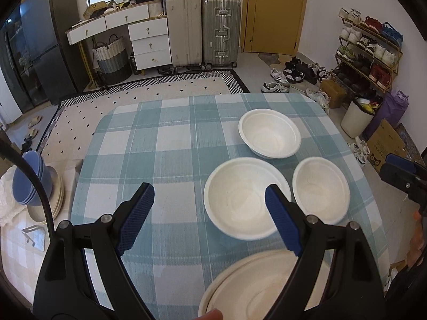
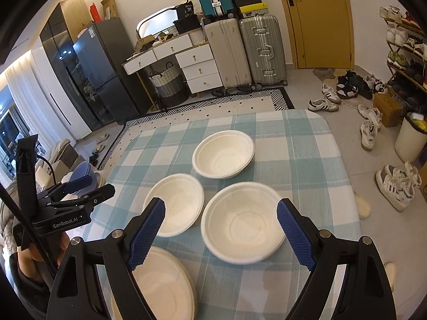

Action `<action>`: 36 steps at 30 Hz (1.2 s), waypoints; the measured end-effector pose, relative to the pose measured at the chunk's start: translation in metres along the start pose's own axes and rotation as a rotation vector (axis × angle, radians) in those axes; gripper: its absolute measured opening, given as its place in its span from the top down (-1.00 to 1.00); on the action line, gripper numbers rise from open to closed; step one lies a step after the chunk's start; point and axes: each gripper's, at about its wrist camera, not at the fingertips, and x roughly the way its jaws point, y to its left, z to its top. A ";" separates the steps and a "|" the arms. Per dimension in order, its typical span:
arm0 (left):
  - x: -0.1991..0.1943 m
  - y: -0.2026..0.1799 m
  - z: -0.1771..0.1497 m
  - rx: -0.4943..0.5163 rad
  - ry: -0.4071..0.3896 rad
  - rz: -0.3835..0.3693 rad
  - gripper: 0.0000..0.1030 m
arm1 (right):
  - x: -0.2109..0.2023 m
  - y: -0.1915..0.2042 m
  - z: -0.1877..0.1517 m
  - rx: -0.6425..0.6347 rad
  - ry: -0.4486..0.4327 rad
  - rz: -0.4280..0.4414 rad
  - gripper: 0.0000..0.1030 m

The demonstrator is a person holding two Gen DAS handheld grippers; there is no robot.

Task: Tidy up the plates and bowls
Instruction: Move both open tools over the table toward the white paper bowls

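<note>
Three bowls [image 2: 242, 221] beyond hand-held gripper [image 2: 220, 217].

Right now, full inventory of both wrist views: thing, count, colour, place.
bowls: 3, white, upright and apart on the table's right half
plates: stack, cream, near table edge; count unclear
tablecloth: 1, teal and white check, covers the table
blue bowls: stack, blue, on cream plates left of the table
suitcases: 2 upright, beige and silver, back wall; more stacked above
drawer unit: 1, white, left of suitcases
basket: 1, grey and white, under the desk
door: 1, yellow, back right
shoe rack: 1, right wall, shoes around it
left gripper: open, above the table
right gripper: open, above the nearest bowl
</note>
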 end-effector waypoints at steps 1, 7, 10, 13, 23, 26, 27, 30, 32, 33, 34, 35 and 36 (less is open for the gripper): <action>0.005 0.001 0.002 -0.003 0.004 -0.001 -0.62 | 0.005 -0.001 0.003 0.002 0.007 0.003 -0.70; 0.043 0.013 0.013 -0.024 0.049 -0.011 -0.62 | 0.040 -0.001 0.025 -0.020 0.056 0.027 -0.70; 0.061 0.019 0.016 -0.035 0.070 -0.017 -0.62 | 0.057 0.000 0.035 -0.023 0.077 0.036 -0.70; 0.079 0.027 0.017 -0.046 0.089 -0.019 -0.62 | 0.074 0.000 0.041 -0.015 0.097 0.041 -0.70; 0.125 0.041 0.006 -0.073 0.146 -0.039 -0.62 | 0.112 0.011 0.039 -0.054 0.163 0.102 -0.70; 0.135 0.042 0.003 -0.075 0.157 -0.042 -0.61 | 0.123 0.017 0.038 -0.073 0.192 0.122 -0.66; 0.138 0.042 0.003 -0.076 0.161 -0.045 -0.60 | 0.127 0.019 0.038 -0.077 0.200 0.127 -0.63; 0.148 0.042 0.000 -0.076 0.176 -0.054 -0.58 | 0.138 0.024 0.037 -0.088 0.225 0.139 -0.58; 0.153 0.041 -0.001 -0.076 0.185 -0.058 -0.57 | 0.144 0.027 0.036 -0.093 0.237 0.144 -0.56; 0.156 0.041 -0.002 -0.078 0.190 -0.062 -0.55 | 0.148 0.029 0.035 -0.097 0.248 0.153 -0.52; 0.159 0.041 -0.002 -0.078 0.193 -0.064 -0.54 | 0.152 0.030 0.035 -0.100 0.255 0.156 -0.49; 0.161 0.041 -0.003 -0.080 0.196 -0.066 -0.54 | 0.155 0.033 0.035 -0.105 0.261 0.159 -0.48; 0.163 0.041 -0.003 -0.081 0.199 -0.070 -0.52 | 0.159 0.035 0.035 -0.113 0.269 0.163 -0.47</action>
